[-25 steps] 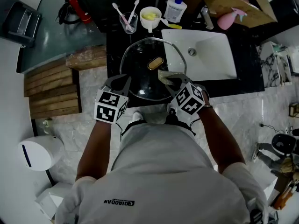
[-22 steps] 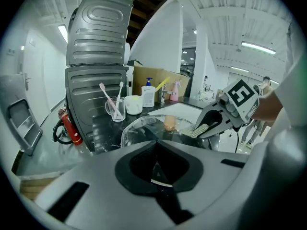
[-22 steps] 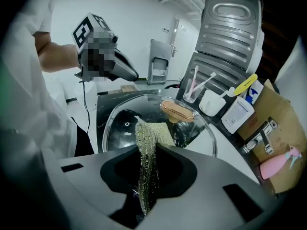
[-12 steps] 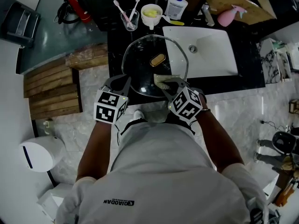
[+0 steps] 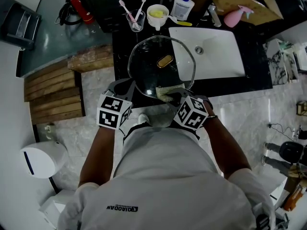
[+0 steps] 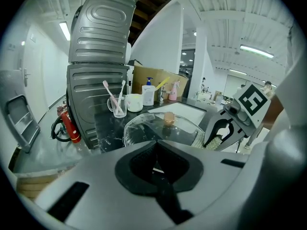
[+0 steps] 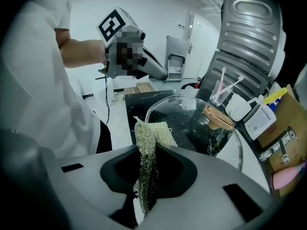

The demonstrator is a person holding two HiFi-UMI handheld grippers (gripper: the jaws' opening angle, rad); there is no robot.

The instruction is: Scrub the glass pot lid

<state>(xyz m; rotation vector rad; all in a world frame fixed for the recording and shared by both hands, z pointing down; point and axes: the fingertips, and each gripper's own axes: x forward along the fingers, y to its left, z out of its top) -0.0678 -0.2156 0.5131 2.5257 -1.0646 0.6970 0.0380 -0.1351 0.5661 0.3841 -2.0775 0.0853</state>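
Glass, clear and round with tan knob: found pot lid (image 5: 148,73) overlapping white rectangular sink (image 5: 220,56) at its left edge. Judged stiff, slippery, breakable; best taken by rim. Saw left gripper (image 6: 156,159) clamped there, right gripper (image 7: 144,186) pinching glittery green scrubbing cloth (image 7: 152,133).

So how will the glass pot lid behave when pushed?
Probably rigid yet fragile: the glass pot lid is clear glass. Looks wet, so likely slippery. Gripped only at its rim by the left tongs, it may pivot.

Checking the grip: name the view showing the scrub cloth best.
Right gripper view: the scrub cloth hangs pinched between its jaws, close up. Head view shows a patch near the lid; left gripper view, a sliver.
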